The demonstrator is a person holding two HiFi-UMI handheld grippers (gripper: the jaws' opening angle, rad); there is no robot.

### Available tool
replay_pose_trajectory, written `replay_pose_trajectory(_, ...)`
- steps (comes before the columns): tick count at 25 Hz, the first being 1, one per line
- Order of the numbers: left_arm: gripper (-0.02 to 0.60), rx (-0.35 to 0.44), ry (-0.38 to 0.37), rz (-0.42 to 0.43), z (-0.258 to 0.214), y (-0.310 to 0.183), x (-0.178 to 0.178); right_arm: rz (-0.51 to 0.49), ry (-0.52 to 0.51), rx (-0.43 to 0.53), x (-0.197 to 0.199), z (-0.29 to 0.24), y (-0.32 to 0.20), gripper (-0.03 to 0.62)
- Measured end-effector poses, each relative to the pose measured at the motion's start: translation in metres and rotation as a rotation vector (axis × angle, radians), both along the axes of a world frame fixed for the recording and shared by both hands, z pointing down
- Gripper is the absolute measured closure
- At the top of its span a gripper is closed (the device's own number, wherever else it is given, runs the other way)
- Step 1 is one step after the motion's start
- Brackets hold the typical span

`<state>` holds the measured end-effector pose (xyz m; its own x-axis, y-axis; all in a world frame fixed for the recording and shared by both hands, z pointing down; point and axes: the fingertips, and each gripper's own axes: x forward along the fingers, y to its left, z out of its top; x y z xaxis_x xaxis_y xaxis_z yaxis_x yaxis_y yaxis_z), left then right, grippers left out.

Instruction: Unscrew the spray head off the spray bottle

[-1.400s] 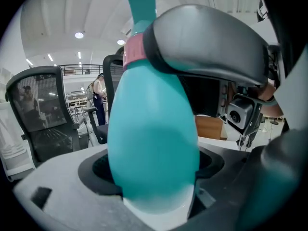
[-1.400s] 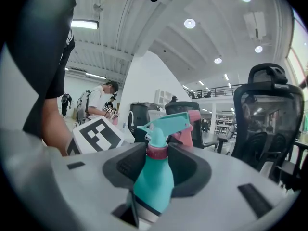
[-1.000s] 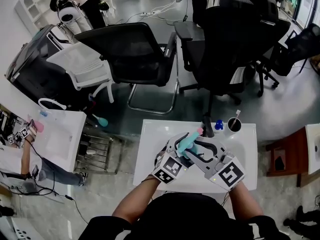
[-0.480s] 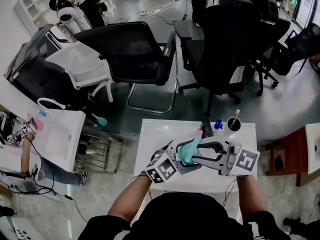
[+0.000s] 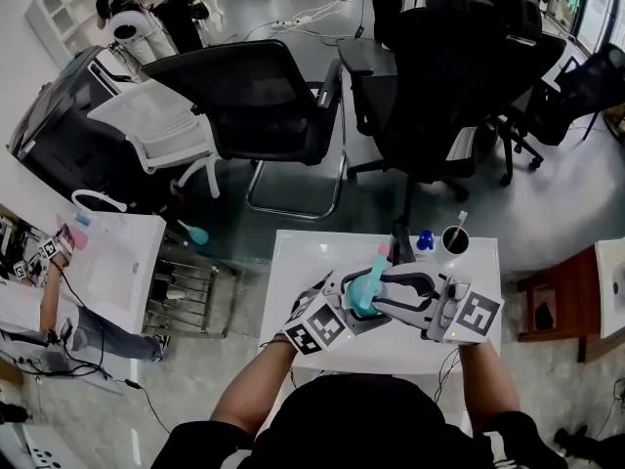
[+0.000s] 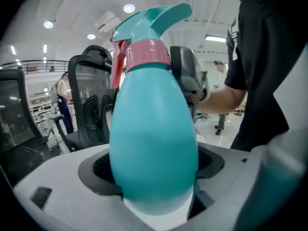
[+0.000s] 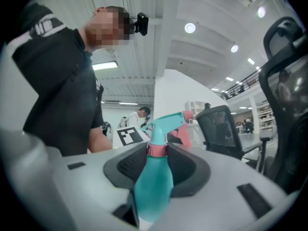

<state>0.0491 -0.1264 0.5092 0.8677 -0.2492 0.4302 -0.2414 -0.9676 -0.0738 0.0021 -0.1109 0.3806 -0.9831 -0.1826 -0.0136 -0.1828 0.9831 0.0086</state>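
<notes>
I've got the L gripper (image 6: 154, 170) spread wide round the fat belly of the teal egg-shaped plastic spray bottle (image 6: 154, 143). Its pads are tight on both sides, so it's holding the body. My R gripper (image 7: 157, 153) stands narrower, w/ pads closed on the pink screw collar (image 7: 157, 149) just under the teal spray head (image 7: 166, 121), which has a red-pink trigger. The head is on the bottle, not off yet. In the head view the bottle sits betw. the two grippers over the middle of the small white table (image 5: 293, 262), nozzle end pointing away from me. I can't tell if its base touches the top. At the table's far edge, apart from the bottle, I see a white cup (image 5: 455, 243) w/ a stick in it and a small blue item (image 5: 427, 243) just beside it.
</notes>
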Motion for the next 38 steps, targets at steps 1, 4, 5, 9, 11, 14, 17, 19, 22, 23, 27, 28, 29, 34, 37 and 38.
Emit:
replay_pose_trajectory(1, 0.147, -0.012, -0.010, -0.048, 0.003, -0.007, -0.004, 0.056, 0.005, 0.002, 0.000, 0.002, -0.005, 0.452)
replay_pose_trajectory(4, 0.147, -0.046, -0.038, -0.191, 0.012, -0.027, -0.016, 0.208, 0.018, -0.019, -0.001, 0.011, -0.019, 0.411)
replay_pose_trajectory(5, 0.147, -0.053, -0.049, -0.229, 0.014, -0.032, -0.019, 0.249, 0.025, -0.019, -0.001, 0.014, -0.023, 0.402)
replay_pose_trajectory(9, 0.147, -0.070, -0.094, -0.336, 0.024, -0.045, -0.028, 0.381, 0.026, -0.054, -0.005, 0.020, -0.032, 0.396)
replay_pose_trajectory(11, 0.147, -0.053, -0.114, -0.372, 0.025, -0.048, -0.032, 0.422, 0.016, -0.079, -0.006, 0.021, -0.036, 0.396)
replay_pose_trajectory(14, 0.147, -0.005, -0.156, -0.394, 0.026, -0.050, -0.032, 0.448, -0.023, -0.087, -0.008, 0.021, -0.043, 0.398)
replay_pose_trajectory(17, 0.147, -0.006, -0.155, -0.390, 0.029, -0.046, -0.028, 0.467, -0.030, -0.088, -0.010, 0.020, -0.047, 0.423)
replay_pose_trajectory(19, 0.147, -0.016, -0.142, -0.389, 0.028, -0.045, -0.027, 0.466, -0.018, -0.084, -0.011, 0.020, -0.048, 0.439)
replay_pose_trajectory(22, 0.147, -0.015, -0.132, -0.371, 0.023, -0.042, -0.028, 0.441, -0.013, -0.069, -0.012, 0.016, -0.045, 0.444)
replay_pose_trajectory(23, 0.147, -0.014, -0.124, -0.358, 0.021, -0.040, -0.027, 0.424, -0.011, -0.061, -0.012, 0.014, -0.043, 0.445)
replay_pose_trajectory(27, 0.147, -0.009, -0.073, -0.281, 0.010, -0.030, -0.021, 0.332, -0.022, -0.031, -0.012, 0.003, -0.034, 0.448)
replay_pose_trajectory(28, 0.147, -0.002, -0.065, -0.257, 0.007, -0.026, -0.019, 0.306, -0.033, -0.028, -0.011, 0.000, -0.031, 0.450)
replay_pose_trajectory(29, 0.147, 0.008, -0.060, -0.230, 0.004, -0.023, -0.018, 0.275, -0.046, -0.025, -0.011, -0.004, -0.027, 0.450)
replay_pose_trajectory(34, 0.147, 0.056, 0.008, -0.044, -0.022, 0.005, -0.011, 0.076, -0.110, -0.058, -0.007, -0.025, 0.001, 0.451)
replay_pose_trajectory(37, 0.147, 0.068, 0.080, 0.046, -0.044, 0.018, -0.008, -0.020, -0.177, -0.054, 0.002, -0.037, 0.009, 0.453)
replay_pose_trajectory(38, 0.147, 0.073, 0.106, 0.071, -0.052, 0.021, -0.006, -0.043, -0.204, -0.043, 0.006, -0.041, 0.010, 0.453)
